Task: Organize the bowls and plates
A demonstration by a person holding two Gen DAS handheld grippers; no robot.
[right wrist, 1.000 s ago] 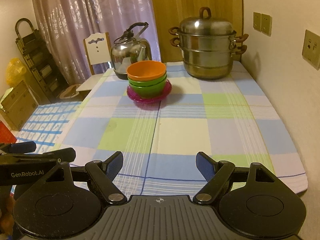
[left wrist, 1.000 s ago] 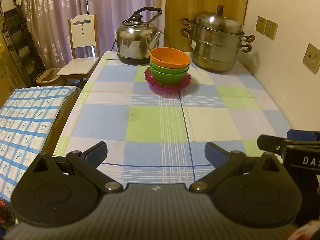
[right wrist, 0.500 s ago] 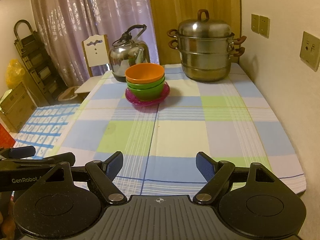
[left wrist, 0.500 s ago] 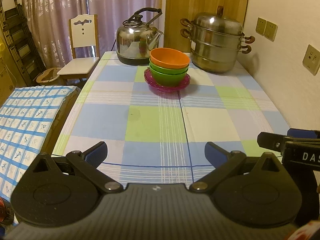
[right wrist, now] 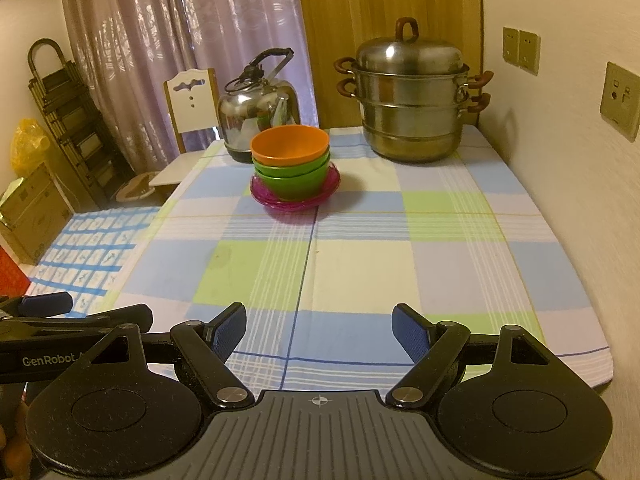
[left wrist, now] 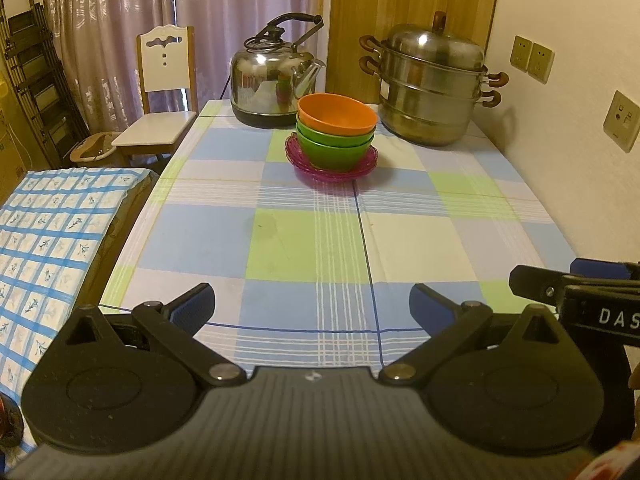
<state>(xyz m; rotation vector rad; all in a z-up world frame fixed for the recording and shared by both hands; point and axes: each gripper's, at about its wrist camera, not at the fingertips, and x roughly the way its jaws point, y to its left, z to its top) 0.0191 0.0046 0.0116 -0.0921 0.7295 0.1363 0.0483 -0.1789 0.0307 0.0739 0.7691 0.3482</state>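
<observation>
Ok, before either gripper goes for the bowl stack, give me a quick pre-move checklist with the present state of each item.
1. Left gripper open with nothing between its fingers: ok.
2. Right gripper open with nothing between its fingers: ok.
3. Orange bowl sits on top of the stack, uncovered: ok.
4. Green bowls nested upright on the pink plates: ok.
5. Tablecloth bare between grippers and stack: ok.
6. Number of pink plates under the bowls: cannot tell.
</observation>
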